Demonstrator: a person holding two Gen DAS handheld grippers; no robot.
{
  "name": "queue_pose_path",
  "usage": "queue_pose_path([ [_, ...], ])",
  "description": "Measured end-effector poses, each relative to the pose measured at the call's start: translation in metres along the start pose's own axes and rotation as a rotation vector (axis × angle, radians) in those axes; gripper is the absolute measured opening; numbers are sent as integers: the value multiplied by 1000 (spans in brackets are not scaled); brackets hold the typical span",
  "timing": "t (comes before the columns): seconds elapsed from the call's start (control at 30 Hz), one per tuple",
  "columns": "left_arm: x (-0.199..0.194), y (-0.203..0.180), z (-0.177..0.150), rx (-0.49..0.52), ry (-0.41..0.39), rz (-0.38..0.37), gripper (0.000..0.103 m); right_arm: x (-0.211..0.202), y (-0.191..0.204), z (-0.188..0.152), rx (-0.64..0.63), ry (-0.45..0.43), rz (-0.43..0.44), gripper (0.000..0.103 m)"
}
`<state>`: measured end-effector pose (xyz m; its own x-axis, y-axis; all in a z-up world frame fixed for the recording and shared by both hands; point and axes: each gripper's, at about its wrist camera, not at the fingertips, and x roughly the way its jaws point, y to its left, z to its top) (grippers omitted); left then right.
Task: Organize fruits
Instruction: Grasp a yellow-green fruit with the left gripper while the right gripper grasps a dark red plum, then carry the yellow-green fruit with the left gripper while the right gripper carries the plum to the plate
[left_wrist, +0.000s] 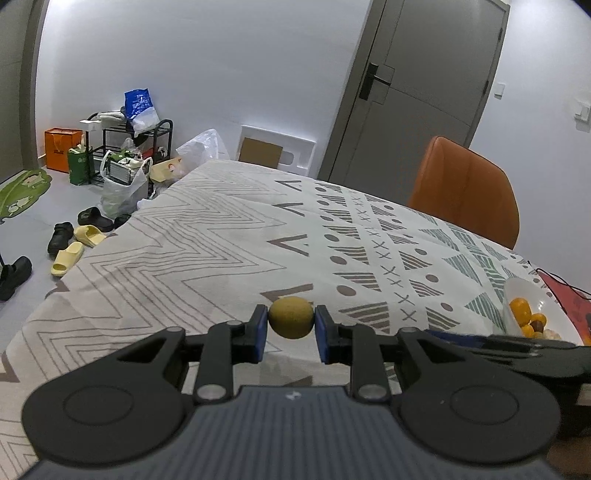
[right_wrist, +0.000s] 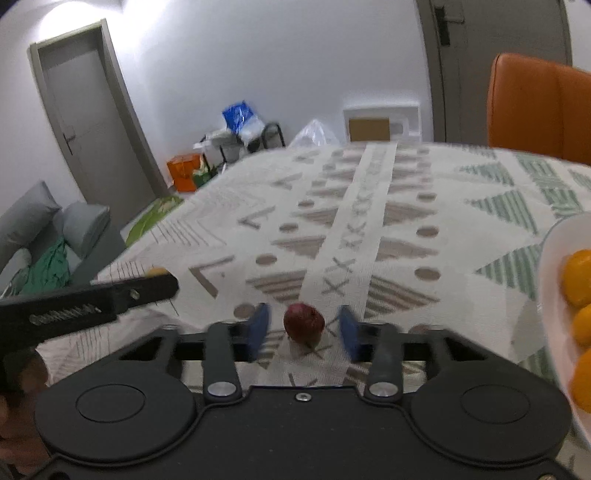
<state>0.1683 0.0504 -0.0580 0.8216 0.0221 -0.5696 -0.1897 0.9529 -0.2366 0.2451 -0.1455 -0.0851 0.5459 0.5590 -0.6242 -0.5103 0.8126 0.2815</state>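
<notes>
**— Where's the fruit right now?**

— My left gripper (left_wrist: 291, 325) has a round yellow-green fruit (left_wrist: 290, 317) pinched between its blue pads (left_wrist: 261, 326); both pads press its sides and it sits above the patterned tablecloth (left_wrist: 207, 236). My right gripper (right_wrist: 303, 328) straddles a dark red fruit (right_wrist: 304, 324) that rests on the cloth. Its fingers stand apart with a gap on each side of the fruit, so nothing is gripped there. That view is motion-blurred.

**— And the bowl?**

— From the left camera, a white bowl (left_wrist: 515, 295) sits at about 3 o'clock of the held fruit, near the table's edge, with orange fruits (left_wrist: 520, 309) and something darker inside. From the right camera the same bowl (right_wrist: 550, 280) is at 3 o'clock of the red fruit, well apart, with the oranges (right_wrist: 578, 277) piled in it.

**— Anything else around?**

— An orange chair (left_wrist: 465, 188) stands at the table's far side, around 1 o'clock. A grey door (left_wrist: 413, 85) is behind it. At 10 o'clock, on the floor, there are shoes and yellow slippers (left_wrist: 75, 247), bags and a small rack (left_wrist: 129, 147). In the right view the left gripper's black body (right_wrist: 88, 302) pokes in at 9 o'clock, and a grey sofa (right_wrist: 44, 236) lies beyond it.
</notes>
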Motion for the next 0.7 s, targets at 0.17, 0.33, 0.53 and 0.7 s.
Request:
queue_pose_path([
  [0.17,-1,0,0,4,1,-3,25,-11,-5,-2,26,-23,4,22],
  [0.33,0,-13,-1,21,1,-25,25,-28,-12,-2,45,-59,-11,22],
  [0.53,1,-38,0,54,-1,-72,25,-53,-27,-3,71,-99,-46,22],
  [0.7,2,-62,0,85,2,-109,25,-75,-43,-5,97,-140,-76,22],
])
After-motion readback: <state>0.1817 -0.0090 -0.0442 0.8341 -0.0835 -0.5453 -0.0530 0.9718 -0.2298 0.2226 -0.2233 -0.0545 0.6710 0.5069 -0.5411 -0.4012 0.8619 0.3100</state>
